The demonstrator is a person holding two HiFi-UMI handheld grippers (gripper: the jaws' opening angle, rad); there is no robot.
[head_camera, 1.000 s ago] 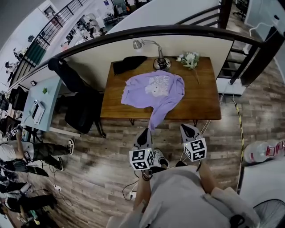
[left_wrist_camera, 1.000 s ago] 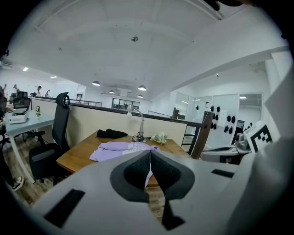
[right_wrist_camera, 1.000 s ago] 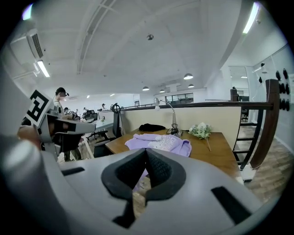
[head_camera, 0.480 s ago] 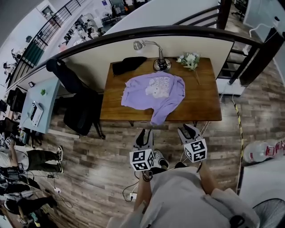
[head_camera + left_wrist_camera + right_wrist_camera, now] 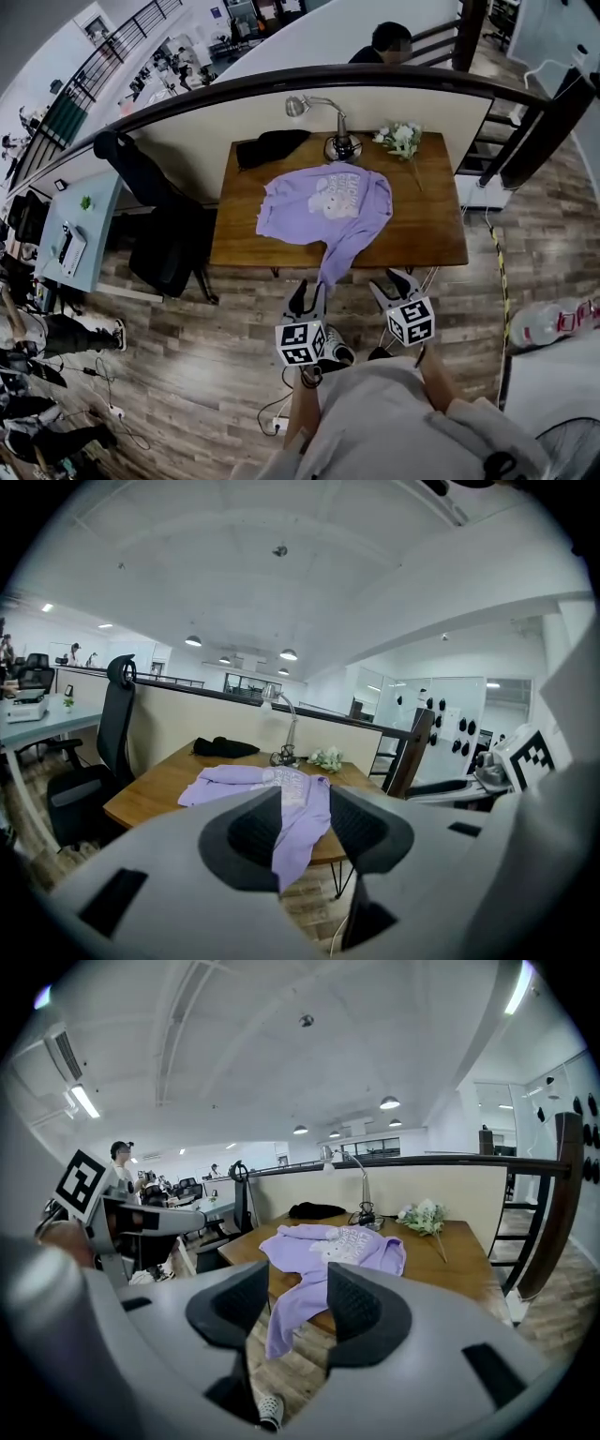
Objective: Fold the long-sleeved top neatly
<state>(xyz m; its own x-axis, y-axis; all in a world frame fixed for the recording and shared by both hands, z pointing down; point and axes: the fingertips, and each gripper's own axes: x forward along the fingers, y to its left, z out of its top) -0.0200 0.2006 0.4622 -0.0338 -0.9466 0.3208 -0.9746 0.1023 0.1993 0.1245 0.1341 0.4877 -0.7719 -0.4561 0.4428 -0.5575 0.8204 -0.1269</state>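
purple top (image 5: 326,205) lies crosswise, sleeve (image 5: 334,260) overhanging table (image 5: 441,234).

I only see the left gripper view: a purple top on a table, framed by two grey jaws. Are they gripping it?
Observer: No. The head view shows the left gripper over the floor, short of the table; its jaws have just been opening, with nothing held.
Operator: And the other one?
Observer: In its own view the jaws of the right gripper have also just been opening, empty.
Operator: Anyone else close by?
Observer: Yes, a person just beyond the partition behind the table.
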